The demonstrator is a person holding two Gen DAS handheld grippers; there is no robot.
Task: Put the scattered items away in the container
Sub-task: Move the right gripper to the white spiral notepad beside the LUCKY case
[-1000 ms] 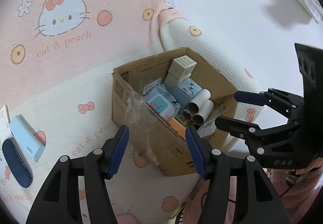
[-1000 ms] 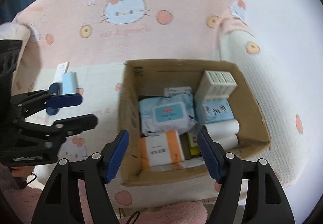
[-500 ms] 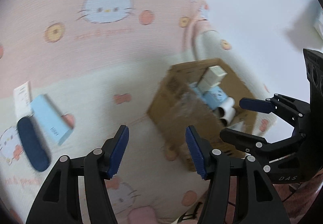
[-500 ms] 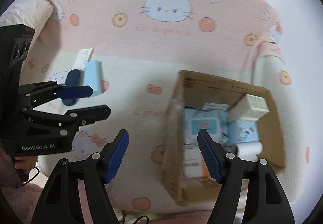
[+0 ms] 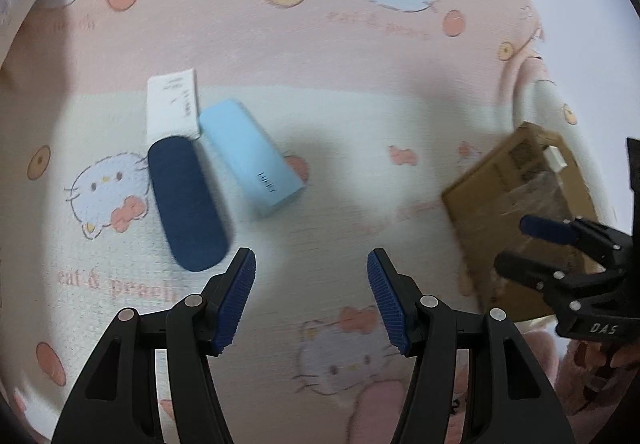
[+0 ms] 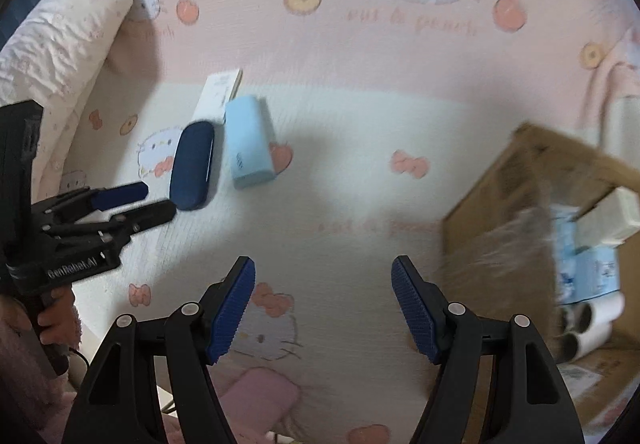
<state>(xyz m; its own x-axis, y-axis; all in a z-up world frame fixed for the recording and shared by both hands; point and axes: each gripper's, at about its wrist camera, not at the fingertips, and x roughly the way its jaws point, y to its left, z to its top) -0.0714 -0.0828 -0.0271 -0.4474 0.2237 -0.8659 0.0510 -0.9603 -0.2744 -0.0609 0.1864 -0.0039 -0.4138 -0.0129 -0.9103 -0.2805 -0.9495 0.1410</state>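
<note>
A dark blue oval case [image 5: 186, 202] [image 6: 192, 164], a light blue box [image 5: 250, 160] [image 6: 250, 142] and a flat white box [image 5: 173, 104] [image 6: 218, 96] lie side by side on the Hello Kitty blanket. The cardboard box [image 5: 516, 204] [image 6: 500, 244] stands at the right, holding packets, small boxes and white rolls. My left gripper [image 5: 312, 302] is open and empty, just below the case; it also shows in the right wrist view [image 6: 154, 200]. My right gripper [image 6: 324, 308] is open and empty over bare blanket, left of the cardboard box; it also shows in the left wrist view [image 5: 516, 244].
A white quilted pillow [image 6: 52, 40] lies at the far left. The pink and cream blanket [image 5: 340, 104] covers the whole surface. A white wall shows past the blanket's right edge.
Both grippers have swung left, away from the cardboard box and toward the three loose items. The box has slid to the right edge of both views. Both grippers stay open.
</note>
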